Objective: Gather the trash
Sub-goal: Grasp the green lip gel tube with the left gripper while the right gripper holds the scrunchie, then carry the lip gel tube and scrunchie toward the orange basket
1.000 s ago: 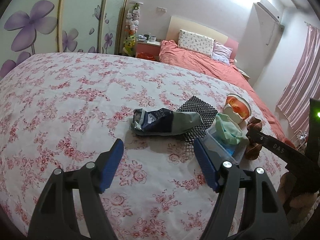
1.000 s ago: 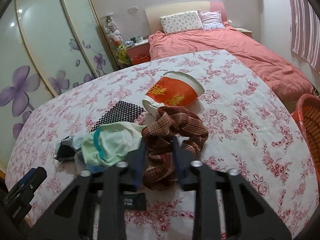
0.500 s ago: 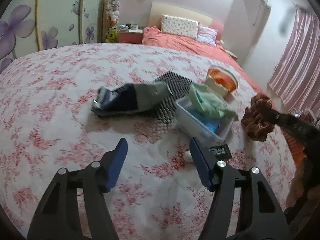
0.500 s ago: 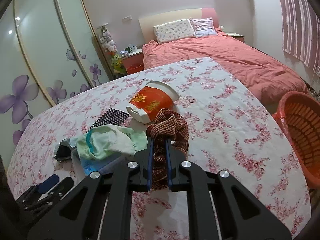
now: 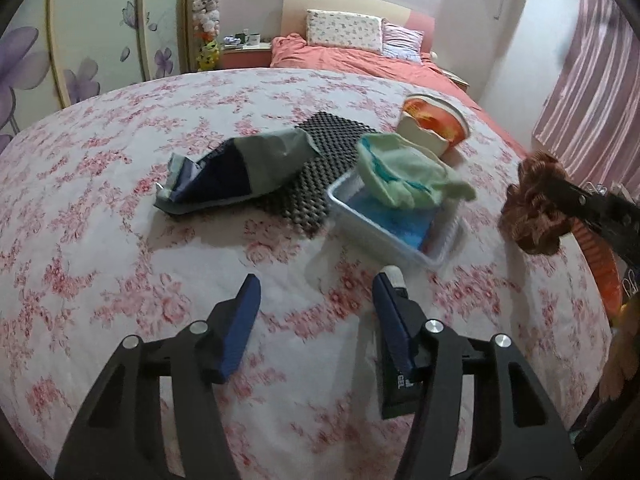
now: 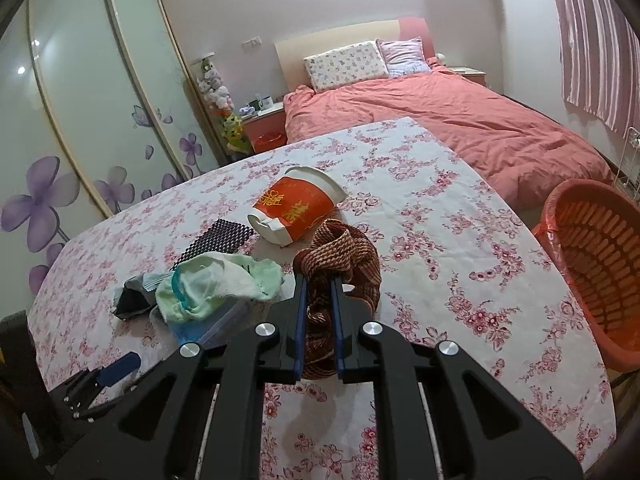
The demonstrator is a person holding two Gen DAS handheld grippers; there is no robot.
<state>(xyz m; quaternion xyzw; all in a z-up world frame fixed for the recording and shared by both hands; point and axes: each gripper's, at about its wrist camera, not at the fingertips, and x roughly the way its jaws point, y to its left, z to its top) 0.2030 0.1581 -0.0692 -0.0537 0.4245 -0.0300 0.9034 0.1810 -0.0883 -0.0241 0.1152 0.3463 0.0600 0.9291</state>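
Brown woven cloth (image 6: 340, 256) pinched in our right tongs (image 6: 319, 280) mid-frame, our left tongs (image 5: 316, 292) spread wide, empty, lower centre above the bench (image 5: 100, 200).

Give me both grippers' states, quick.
Left gripper: open, holding nothing.
Right gripper: closed on the brown cloth, lifted off the table.

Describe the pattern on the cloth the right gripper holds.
Brown-and-tan woven houndstooth cloth, clearest in the right wrist view.

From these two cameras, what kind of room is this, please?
Most likely a home bedroom: a bed with pillows, a sliding wardrobe and a table under a floral cloth.
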